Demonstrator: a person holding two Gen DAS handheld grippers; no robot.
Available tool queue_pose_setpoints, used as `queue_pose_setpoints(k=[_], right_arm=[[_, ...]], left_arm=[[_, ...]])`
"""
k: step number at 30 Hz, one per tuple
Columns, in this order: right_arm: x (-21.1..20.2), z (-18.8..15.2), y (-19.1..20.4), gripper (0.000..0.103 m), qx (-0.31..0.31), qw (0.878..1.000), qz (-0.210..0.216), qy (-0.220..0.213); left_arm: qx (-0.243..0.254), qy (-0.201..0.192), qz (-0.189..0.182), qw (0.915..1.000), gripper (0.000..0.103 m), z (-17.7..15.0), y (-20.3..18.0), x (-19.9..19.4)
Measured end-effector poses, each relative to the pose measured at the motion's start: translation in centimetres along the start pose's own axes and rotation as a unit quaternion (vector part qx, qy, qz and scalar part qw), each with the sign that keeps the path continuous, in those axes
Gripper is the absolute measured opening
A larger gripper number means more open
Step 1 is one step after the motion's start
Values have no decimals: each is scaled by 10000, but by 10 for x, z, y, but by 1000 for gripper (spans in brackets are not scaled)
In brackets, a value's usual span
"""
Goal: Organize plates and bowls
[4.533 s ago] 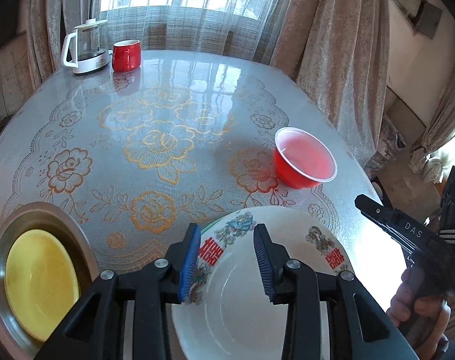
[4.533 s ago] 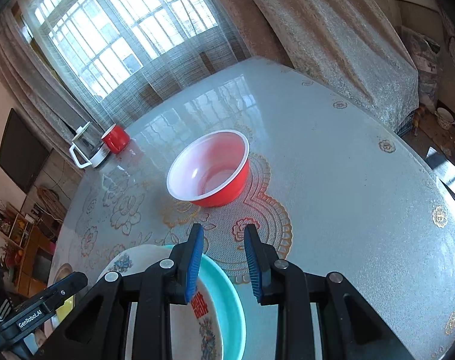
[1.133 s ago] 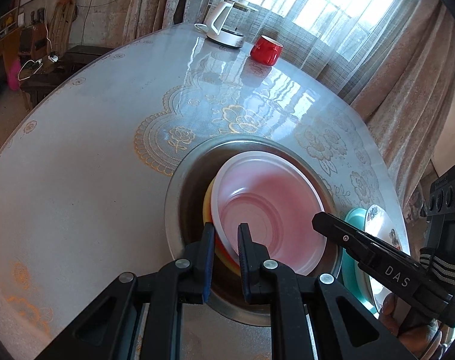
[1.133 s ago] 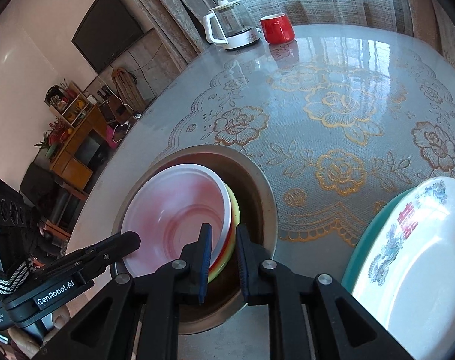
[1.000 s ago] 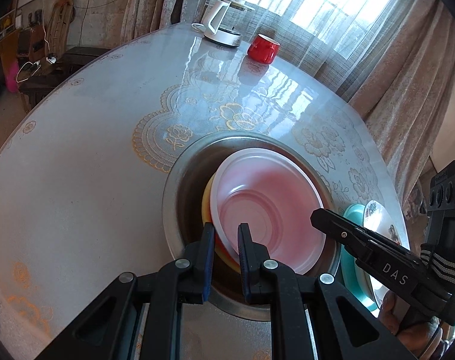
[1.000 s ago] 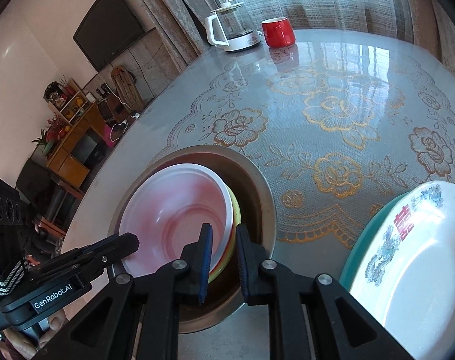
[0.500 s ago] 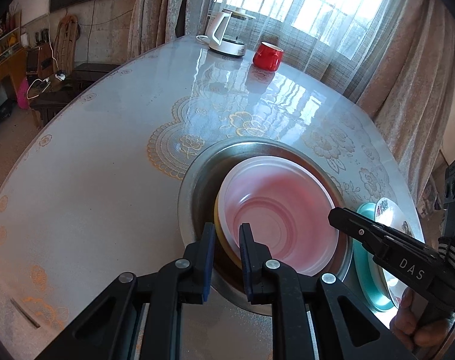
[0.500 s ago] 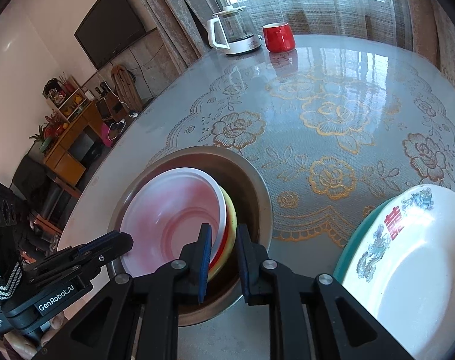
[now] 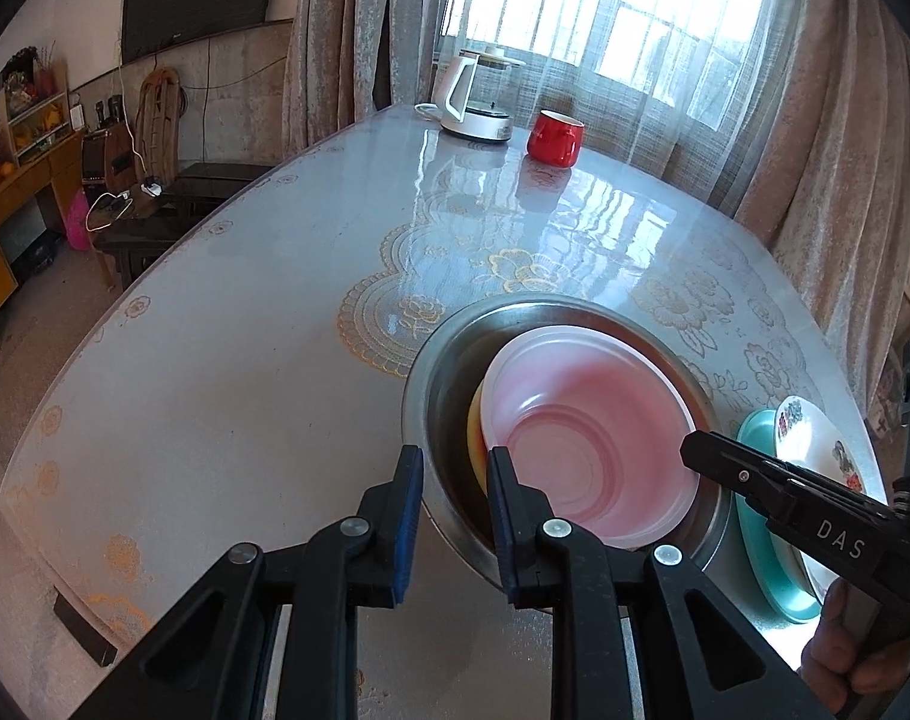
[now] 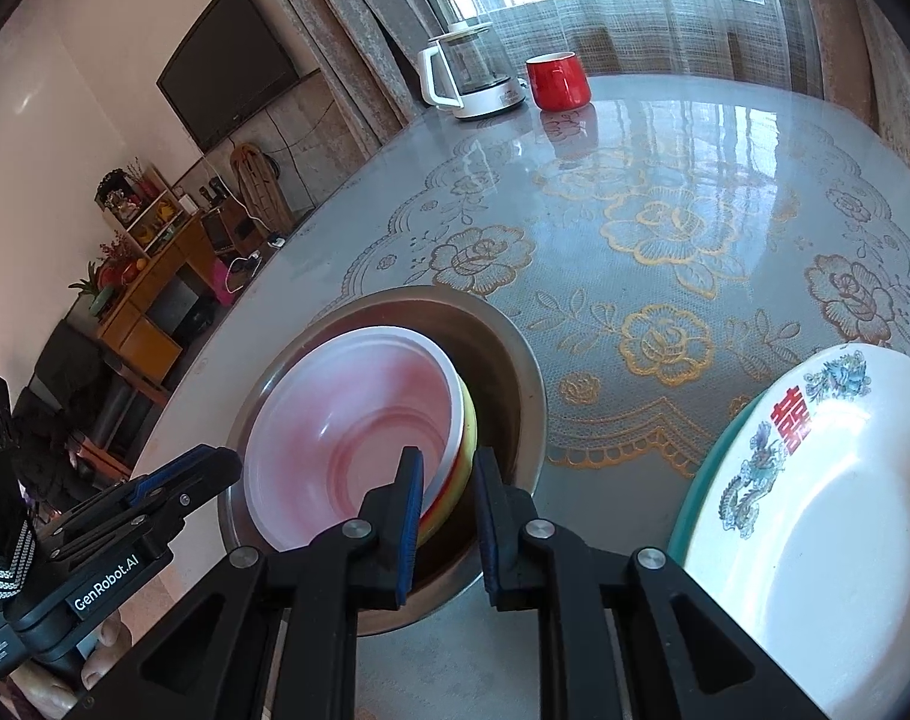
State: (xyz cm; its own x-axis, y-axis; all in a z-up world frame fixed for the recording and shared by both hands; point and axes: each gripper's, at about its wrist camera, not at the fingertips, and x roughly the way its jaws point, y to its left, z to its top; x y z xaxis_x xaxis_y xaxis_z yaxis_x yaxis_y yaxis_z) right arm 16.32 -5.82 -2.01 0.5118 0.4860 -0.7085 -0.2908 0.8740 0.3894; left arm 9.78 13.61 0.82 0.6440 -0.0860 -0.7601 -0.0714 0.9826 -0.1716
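A red plastic bowl (image 9: 587,444) with a pale inside rests on a yellow plate (image 9: 474,432) inside a steel basin (image 9: 449,348). My left gripper (image 9: 455,501) is open, its jaws straddling the basin's near rim, holding nothing. In the right wrist view the red bowl (image 10: 347,432) sits in the basin (image 10: 509,360) over the yellow plate (image 10: 468,438). My right gripper (image 10: 449,504) is open over the basin's near side, empty. A white decorated plate (image 10: 815,504) lies on a teal plate (image 10: 695,480) to the right.
A white kettle (image 9: 476,99) and a red mug (image 9: 554,138) stand at the table's far edge by the window. The round table (image 9: 215,360) has a glass top over a lace cloth. The stacked plates (image 9: 773,468) lie right of the basin.
Both grippers were shut on the red bowl's rim as it sat in the basin; both have now opened and let go. Both have pulled back slightly.
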Motion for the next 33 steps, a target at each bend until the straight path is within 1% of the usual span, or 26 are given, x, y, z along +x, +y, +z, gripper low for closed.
queue_pose_setpoints(k=[5, 15, 20, 25, 29, 33], right_arm=[[-7, -4, 1, 19, -3, 10000, 11, -87], [-22, -11, -7, 20, 106, 9996, -52, -271], [-26, -16, -10, 20, 158, 9995, -97, -258], [-25, -23, -10, 20, 173, 9997, -103, -139], [-24, -25, -10, 20, 223, 9997, -63, -110], [-24, -26, -9, 20, 164, 9998, -11, -119]], left_arm=[[-52, 3, -3, 10000, 23, -4, 1, -3], [-180, 13, 24, 9998, 23, -10, 9, -10], [-323, 48, 40, 9995, 23, -14, 18, -11], [-477, 77, 50, 9988, 23, -18, 26, -12], [-561, 65, -98, 9984, 23, -24, 32, -15], [-722, -17, -349, 9968, 24, -30, 38, -17]])
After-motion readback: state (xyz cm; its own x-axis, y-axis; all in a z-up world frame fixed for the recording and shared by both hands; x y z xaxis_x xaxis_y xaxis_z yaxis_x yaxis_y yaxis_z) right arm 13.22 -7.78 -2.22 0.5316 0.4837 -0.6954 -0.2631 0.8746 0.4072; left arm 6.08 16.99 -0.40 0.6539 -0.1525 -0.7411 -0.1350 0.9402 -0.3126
